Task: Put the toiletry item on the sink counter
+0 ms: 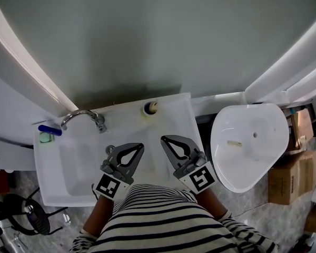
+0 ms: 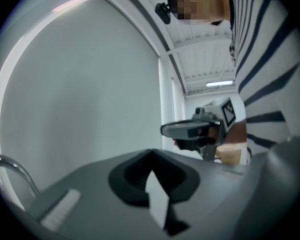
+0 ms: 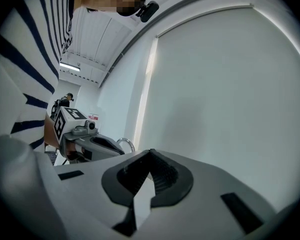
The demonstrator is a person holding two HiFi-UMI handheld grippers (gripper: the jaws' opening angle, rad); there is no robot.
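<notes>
A small round toiletry item (image 1: 150, 108) with a cream top stands on the back rim of the white sink (image 1: 52, 191), to the right of the faucet (image 1: 84, 115). Both grippers hover over the basin in front of it, side by side with their tips pointing toward the wall. My left gripper (image 1: 139, 146) is shut with nothing in it, and its own view shows its jaws (image 2: 151, 154) closed against the grey wall. My right gripper (image 1: 164, 139) is also shut and empty (image 3: 151, 152). Each gripper view shows the other gripper beside it.
A blue item (image 1: 49, 130) and a green one (image 1: 45, 137) sit on the sink's left back corner. A white toilet (image 1: 247, 144) stands to the right, with cardboard boxes (image 1: 292, 175) beyond it. A grey wall rises behind the sink. A black chair base (image 1: 21, 212) is at lower left.
</notes>
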